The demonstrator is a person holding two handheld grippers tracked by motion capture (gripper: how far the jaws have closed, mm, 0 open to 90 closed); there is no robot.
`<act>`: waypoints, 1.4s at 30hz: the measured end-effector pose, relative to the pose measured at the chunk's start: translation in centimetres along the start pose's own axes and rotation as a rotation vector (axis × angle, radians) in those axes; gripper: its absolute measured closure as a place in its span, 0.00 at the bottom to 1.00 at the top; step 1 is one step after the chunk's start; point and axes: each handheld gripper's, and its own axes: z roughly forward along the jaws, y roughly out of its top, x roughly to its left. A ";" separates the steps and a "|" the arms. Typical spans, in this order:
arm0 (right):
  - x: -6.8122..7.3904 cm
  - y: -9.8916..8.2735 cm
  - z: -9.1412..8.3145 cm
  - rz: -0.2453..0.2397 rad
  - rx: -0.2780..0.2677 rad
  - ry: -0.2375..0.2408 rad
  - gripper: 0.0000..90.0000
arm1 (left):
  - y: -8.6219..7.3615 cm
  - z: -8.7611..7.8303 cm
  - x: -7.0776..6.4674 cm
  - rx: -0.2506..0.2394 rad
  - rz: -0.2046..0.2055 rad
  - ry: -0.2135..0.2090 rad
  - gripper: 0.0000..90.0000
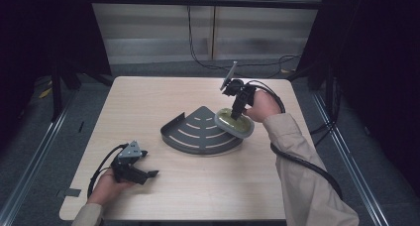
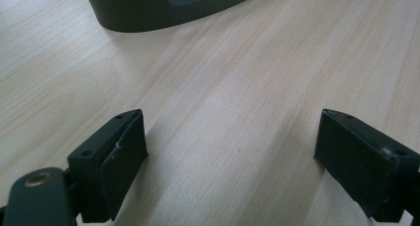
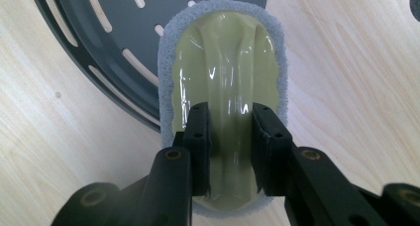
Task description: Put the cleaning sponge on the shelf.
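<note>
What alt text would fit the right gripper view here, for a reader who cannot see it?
The right gripper has its two black fingers shut on the raised ridge of a pale yellow-green scrubbing pad edged in grey fibre. The pad's far end overlaps the rim of a dark grey slotted corner shelf, which lies on a light wooden table.

Dark grey slotted rack (image 1: 198,132), yellow-green scrubber (image 3: 225,62)
</note>
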 end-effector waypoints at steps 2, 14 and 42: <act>0.1 0.2 0.2 0.004 0.003 0.002 0.79 | 0.0 0.0 0.0 0.000 0.000 -0.002 0.13; 0.0 1.1 0.6 0.012 0.009 0.007 0.79 | 0.0 0.0 0.0 0.000 0.000 -0.002 0.13; 0.4 2.6 1.6 0.022 0.001 0.000 0.79 | 0.0 0.0 0.0 0.000 0.000 0.001 0.13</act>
